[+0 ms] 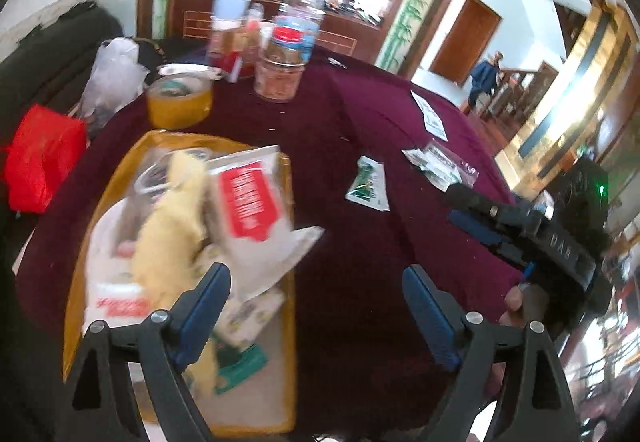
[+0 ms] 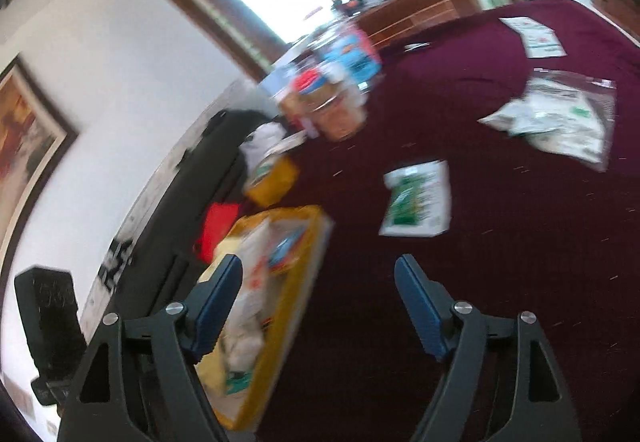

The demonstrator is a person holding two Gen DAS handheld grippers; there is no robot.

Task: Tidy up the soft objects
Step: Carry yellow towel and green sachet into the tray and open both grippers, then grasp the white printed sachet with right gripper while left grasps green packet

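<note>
Both tools, left tool (image 1: 316,312) and right tool (image 2: 318,306), gape empty; yellow tray (image 1: 100,198) holds several soft packets, three packets remain mid-tabletop (image 1: 360,282).

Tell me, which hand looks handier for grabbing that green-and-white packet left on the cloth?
Probably right. The right gripper is open and the packet lies just ahead of it. From the left gripper, also open, the packet sits farther off to one side, beyond the tray.
</note>
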